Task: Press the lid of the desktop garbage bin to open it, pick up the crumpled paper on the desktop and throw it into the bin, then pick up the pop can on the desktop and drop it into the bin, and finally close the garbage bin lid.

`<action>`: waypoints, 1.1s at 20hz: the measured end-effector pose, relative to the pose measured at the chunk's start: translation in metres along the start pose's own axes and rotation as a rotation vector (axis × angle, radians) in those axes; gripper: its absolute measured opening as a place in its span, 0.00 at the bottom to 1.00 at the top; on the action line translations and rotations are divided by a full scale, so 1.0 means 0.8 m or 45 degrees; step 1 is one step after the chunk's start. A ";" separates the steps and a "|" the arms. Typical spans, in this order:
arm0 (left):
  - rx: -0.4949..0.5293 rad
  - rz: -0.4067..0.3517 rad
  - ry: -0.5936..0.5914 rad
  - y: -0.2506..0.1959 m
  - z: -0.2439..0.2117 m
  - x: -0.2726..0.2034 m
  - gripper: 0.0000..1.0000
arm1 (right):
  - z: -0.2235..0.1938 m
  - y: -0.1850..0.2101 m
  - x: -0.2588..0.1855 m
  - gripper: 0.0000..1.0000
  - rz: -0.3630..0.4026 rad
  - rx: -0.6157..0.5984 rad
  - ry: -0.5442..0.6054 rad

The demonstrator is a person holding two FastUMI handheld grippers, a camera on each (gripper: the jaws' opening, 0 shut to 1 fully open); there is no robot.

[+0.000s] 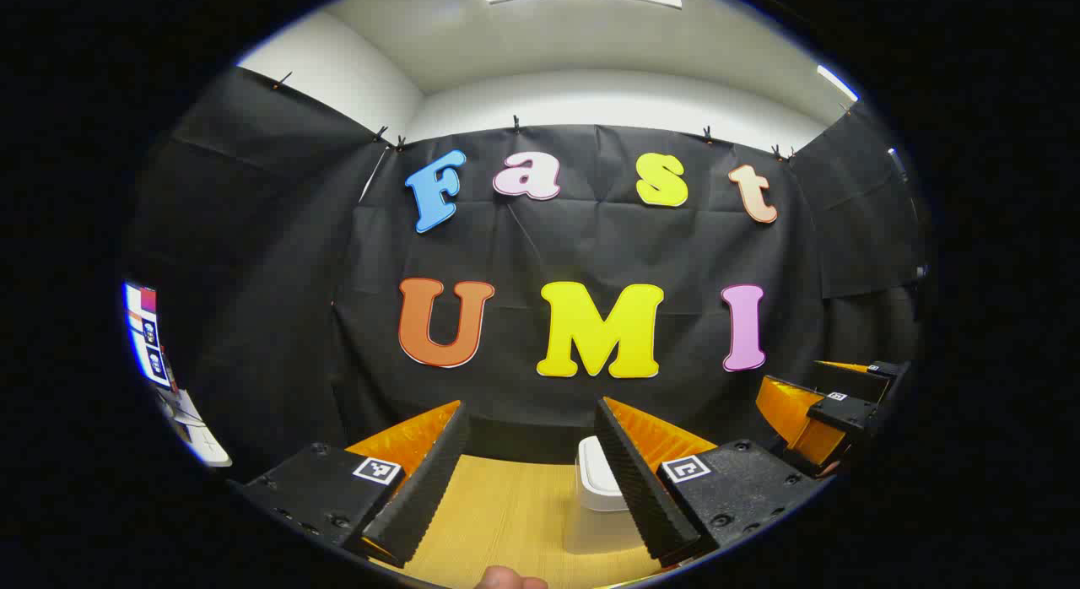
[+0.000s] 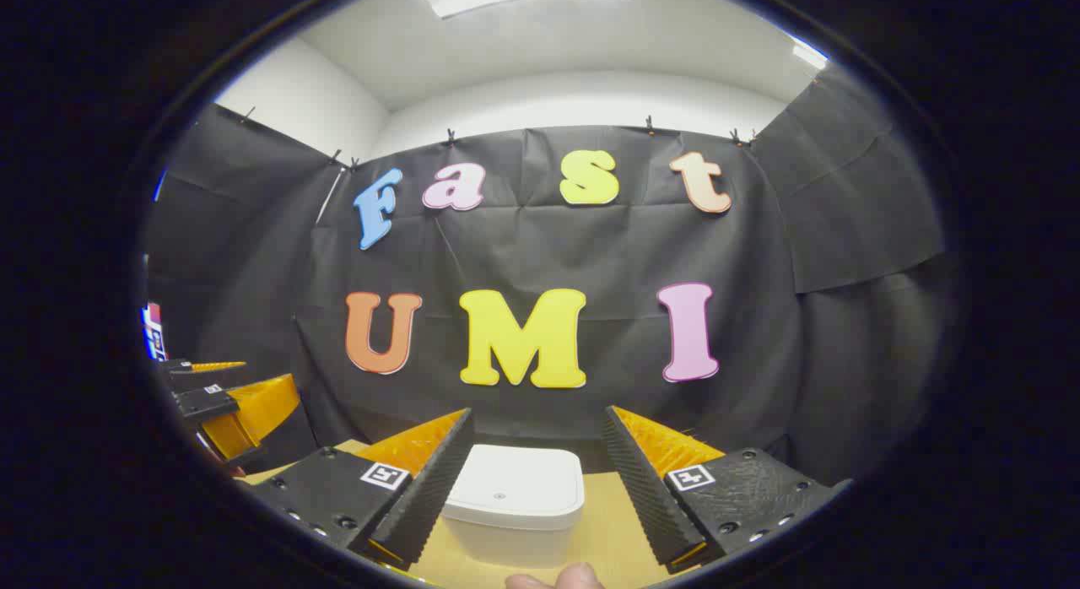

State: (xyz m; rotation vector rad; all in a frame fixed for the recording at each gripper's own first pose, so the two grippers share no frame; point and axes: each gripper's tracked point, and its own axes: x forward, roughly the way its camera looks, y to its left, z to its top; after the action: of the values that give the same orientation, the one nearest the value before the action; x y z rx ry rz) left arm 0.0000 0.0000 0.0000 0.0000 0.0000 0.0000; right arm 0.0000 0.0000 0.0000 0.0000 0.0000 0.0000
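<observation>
At the bottom edge of the right gripper view a fingertip [image 2: 557, 577] is peeking in, and just above it the right gripper [image 2: 536, 479] is hanging wide open, gripping nothing. Between its fingers, low centre, the white garbage bin [image 2: 515, 505] is sitting on the wooden desktop [image 2: 620, 534] with its lid down. In the left gripper view the left gripper [image 1: 531, 475] is likewise gaping empty, the bin showing lower right of centre, partly behind its right finger. Black cloth is hanging behind.
</observation>
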 end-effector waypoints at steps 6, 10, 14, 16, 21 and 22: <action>0.026 -0.027 0.003 -0.003 -0.001 0.004 0.96 | 0.002 0.008 0.005 0.95 0.007 0.002 -0.013; 0.020 -0.038 0.017 -0.004 -0.006 0.006 0.96 | 0.001 0.011 0.009 0.95 0.023 0.003 -0.009; 0.030 -0.037 0.019 -0.005 -0.005 0.006 0.96 | -0.002 0.013 0.013 0.95 0.036 -0.001 -0.002; 0.034 -0.036 0.024 -0.005 -0.008 0.009 0.96 | -0.001 0.012 0.014 0.95 0.038 0.000 -0.004; 0.014 -0.056 0.048 -0.014 -0.018 0.017 0.96 | 0.000 -0.003 0.021 0.95 0.004 -0.003 -0.008; 0.013 -0.062 0.051 -0.016 -0.018 0.018 0.96 | -0.002 -0.005 0.021 0.97 0.000 -0.005 -0.006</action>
State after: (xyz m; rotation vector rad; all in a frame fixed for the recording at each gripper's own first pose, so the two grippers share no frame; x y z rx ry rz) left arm 0.0147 -0.0132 -0.0144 0.0101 0.0401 -0.0487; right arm 0.0166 -0.0039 -0.0018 -0.0040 -0.0043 0.0003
